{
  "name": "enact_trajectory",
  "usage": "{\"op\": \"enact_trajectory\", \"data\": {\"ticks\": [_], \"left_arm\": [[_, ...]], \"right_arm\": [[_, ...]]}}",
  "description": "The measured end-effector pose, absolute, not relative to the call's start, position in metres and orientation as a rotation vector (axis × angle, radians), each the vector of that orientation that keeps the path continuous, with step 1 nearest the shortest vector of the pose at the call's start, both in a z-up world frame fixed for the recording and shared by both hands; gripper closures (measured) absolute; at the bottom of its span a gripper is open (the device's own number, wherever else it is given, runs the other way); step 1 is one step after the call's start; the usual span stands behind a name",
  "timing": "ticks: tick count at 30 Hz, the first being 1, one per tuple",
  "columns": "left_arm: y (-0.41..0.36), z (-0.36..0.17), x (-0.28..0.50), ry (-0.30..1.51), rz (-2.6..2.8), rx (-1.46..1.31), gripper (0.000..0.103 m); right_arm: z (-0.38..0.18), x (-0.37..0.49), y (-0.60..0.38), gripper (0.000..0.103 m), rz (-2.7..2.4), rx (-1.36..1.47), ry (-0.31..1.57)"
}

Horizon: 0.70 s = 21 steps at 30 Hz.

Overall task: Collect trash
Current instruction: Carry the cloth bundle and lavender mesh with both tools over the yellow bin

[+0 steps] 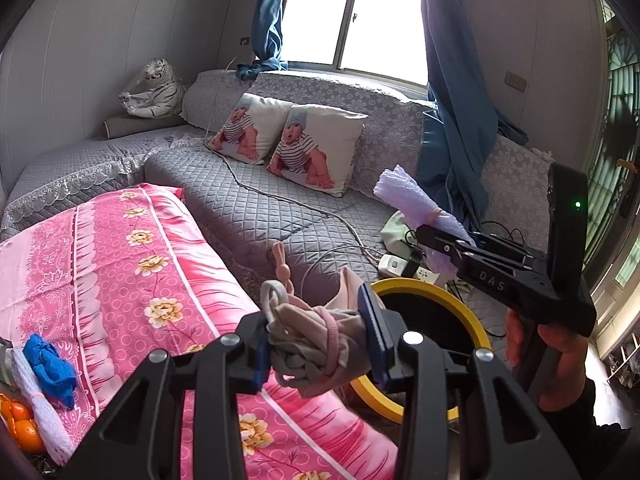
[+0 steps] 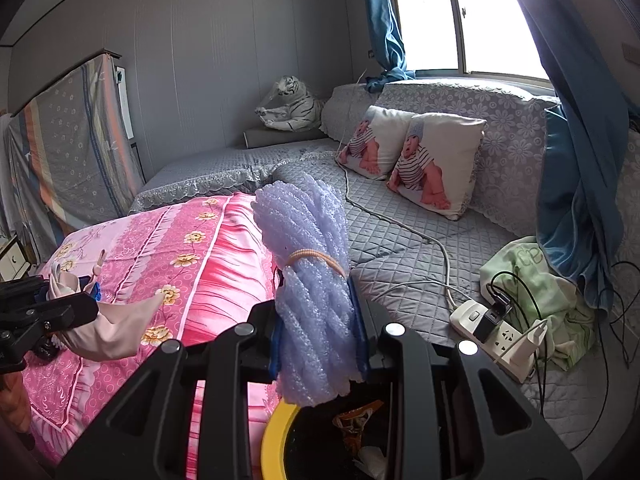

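My left gripper [image 1: 320,336] is shut on a crumpled pink-beige cloth bundle [image 1: 312,332], held over the edge of the pink floral quilt [image 1: 132,264]. Just behind it is a black bin with a yellow rim [image 1: 404,284]. My right gripper [image 2: 320,344] is shut on a lilac foam-net bundle [image 2: 308,240] tied with a rubber band, directly above the bin's yellow rim [image 2: 276,440]. Wrappers lie inside the bin. In the left wrist view the right gripper [image 1: 436,240] hangs over the bin's far side, a hand on its grip. The left gripper [image 2: 72,292] shows at the right wrist view's left edge.
A blue crumpled piece [image 1: 50,364], a white foam net [image 1: 40,412] and oranges [image 1: 22,424] lie at the quilt's left end. A power strip [image 2: 496,336] with cables and a green cloth [image 2: 532,280] sit on the grey sofa. Two baby-print cushions [image 1: 312,148] lean at the back.
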State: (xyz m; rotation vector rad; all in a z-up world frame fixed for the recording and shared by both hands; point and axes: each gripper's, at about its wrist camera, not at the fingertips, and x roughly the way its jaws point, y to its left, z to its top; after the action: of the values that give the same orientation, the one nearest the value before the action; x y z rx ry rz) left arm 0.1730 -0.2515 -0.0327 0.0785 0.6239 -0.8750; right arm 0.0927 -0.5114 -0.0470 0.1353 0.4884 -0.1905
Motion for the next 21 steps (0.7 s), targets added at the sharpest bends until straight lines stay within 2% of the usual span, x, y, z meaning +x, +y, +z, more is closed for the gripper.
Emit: {"op": "enact_trajectory", "data": {"ticks": [21], "left_arm": [[-0.337,-0.073,0.172,0.723,-0.988,0.154,0.067]], "right_arm": [[-0.091,0.065,-0.574,0.077,-0.322,0.230,0.576]]}}
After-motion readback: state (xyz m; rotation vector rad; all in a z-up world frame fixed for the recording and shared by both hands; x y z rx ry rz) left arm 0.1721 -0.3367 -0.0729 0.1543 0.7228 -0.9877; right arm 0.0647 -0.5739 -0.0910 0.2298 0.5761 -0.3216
